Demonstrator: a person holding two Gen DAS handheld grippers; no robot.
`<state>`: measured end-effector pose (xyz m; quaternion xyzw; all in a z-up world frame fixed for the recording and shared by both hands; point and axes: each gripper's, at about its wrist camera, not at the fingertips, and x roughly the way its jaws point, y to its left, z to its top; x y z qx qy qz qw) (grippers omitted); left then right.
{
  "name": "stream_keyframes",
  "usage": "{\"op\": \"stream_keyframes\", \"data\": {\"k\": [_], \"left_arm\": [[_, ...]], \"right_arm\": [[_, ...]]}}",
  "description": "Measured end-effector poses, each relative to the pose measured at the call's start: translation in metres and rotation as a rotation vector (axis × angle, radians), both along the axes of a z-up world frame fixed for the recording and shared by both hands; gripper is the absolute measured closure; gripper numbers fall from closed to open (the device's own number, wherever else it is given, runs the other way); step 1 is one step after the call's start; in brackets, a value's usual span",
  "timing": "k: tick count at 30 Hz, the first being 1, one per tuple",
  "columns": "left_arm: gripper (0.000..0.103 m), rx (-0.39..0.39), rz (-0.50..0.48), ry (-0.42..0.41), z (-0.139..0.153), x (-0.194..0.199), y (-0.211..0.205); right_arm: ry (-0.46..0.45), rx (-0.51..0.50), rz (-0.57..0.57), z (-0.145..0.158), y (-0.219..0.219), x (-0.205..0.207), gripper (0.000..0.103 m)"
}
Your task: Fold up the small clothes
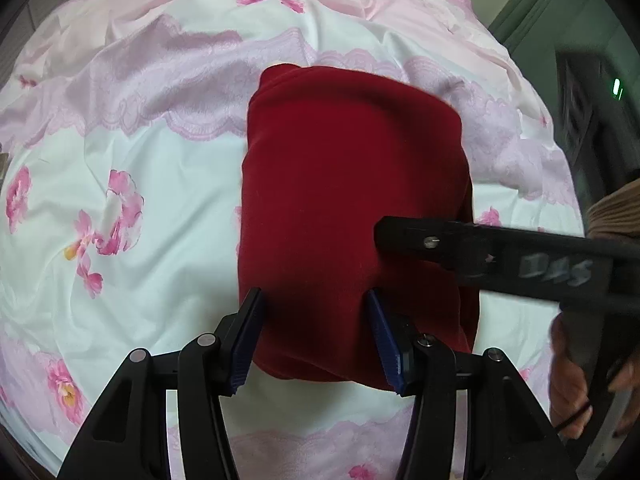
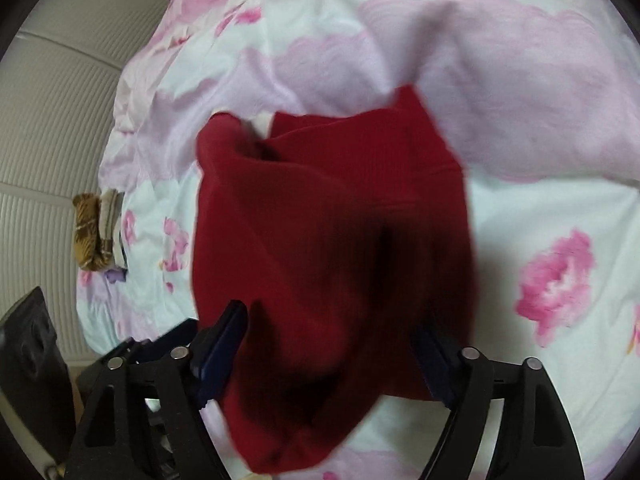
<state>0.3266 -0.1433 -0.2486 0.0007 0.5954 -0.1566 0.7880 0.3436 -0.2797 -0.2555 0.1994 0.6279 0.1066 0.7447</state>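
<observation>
Red garment (image 1: 352, 208) lies on the floral bed sheet (image 1: 160, 208) as a compact folded block, seemingly near done, left tongs (image 1: 316, 336) and right tongs (image 2: 332, 340) both spread wide over it gripping nothing, far collar end blurred, remaining folds unclear.

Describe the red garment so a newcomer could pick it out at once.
Start with the bed sheet, white with pink flowers and lilac lace-like bands. In the middle of it lies the red garment, folded into a compact, roughly rectangular bundle, directly ahead of the open left gripper. It is the only solid dark red thing there, plain and unpatterned.
</observation>
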Motion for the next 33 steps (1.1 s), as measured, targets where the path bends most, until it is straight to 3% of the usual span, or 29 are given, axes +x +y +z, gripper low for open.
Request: {"op": "stream_keyframes", "data": {"k": [2,4,7,10,13,16,18,22,25,28,33], "left_arm": [[0.051,0.007,0.008,-0.010,0.001,0.001,-0.005],[0.051,-0.038,0.015,-0.007,0.007,0.004,-0.010],[0.049,-0.109,-0.024,0.000,0.018,0.008,-0.022],[0.049,-0.128,-0.058,0.005,0.023,0.011,-0.030],[0.049,-0.092,-0.053,0.015,0.018,0.013,-0.032],[0.047,-0.045,-0.039,0.038,0.006,0.014,-0.027],[0.042,-0.057,-0.021,0.075,-0.004,0.015,-0.022],[0.025,-0.098,0.020,0.123,-0.024,0.020,-0.014],[0.019,-0.138,0.036,0.172,-0.036,0.026,-0.007],[0.022,-0.161,0.045,0.193,-0.028,0.029,0.000],[0.023,-0.179,0.013,0.064,0.011,0.034,0.015]], "right_arm": [[-0.037,-0.099,0.060,0.009,0.016,0.003,0.069],[-0.084,-0.156,0.090,0.020,0.022,0.004,0.078],[-0.115,-0.146,0.046,0.033,-0.003,0.005,0.081],[-0.101,-0.134,0.011,0.028,-0.034,0.006,0.082],[-0.062,-0.145,0.013,0.009,-0.049,0.006,0.081],[-0.046,-0.162,-0.001,-0.001,-0.054,0.002,0.078],[-0.024,-0.153,-0.034,-0.010,-0.058,0.000,0.074],[0.014,-0.169,-0.085,-0.032,-0.072,-0.004,0.038],[0.038,-0.163,-0.108,-0.043,-0.082,-0.002,0.026],[0.054,-0.132,-0.107,-0.049,-0.088,0.002,0.024],[-0.011,-0.165,-0.079,-0.023,-0.085,-0.007,0.025]]}}
